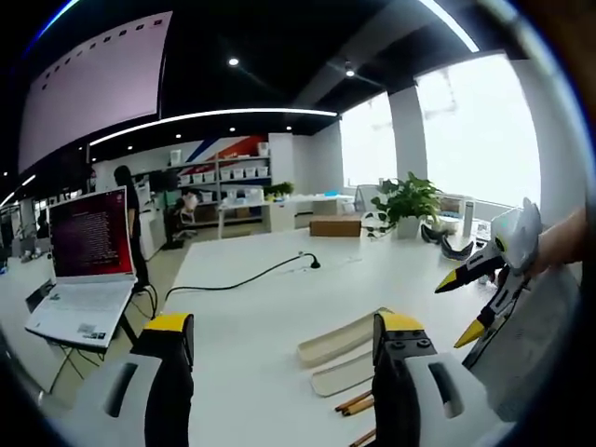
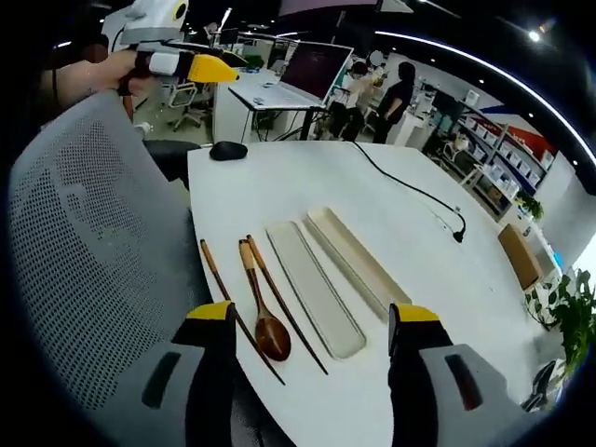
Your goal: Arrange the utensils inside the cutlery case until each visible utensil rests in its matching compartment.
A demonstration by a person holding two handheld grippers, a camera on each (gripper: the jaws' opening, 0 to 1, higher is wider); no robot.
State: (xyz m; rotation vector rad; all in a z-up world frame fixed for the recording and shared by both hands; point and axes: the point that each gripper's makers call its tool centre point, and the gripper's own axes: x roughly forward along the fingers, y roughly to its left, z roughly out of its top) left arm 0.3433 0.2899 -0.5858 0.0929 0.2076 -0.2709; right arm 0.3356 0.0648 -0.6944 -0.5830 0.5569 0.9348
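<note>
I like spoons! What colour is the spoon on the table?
Brown wooden spoon, clearest in the right gripper view.

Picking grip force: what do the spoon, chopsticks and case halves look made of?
Spoon and chopsticks: likely wood, brown with a slight sheen on the bowl. Case halves: probably matte plastic, uniform pale beige, smooth moulded edges; could be wheat-straw composite.

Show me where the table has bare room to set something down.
Free: the table between the mouse and the case halves, and beyond the cable. Crowded: the near edge, with chopsticks, spoon and case side by side.
</note>
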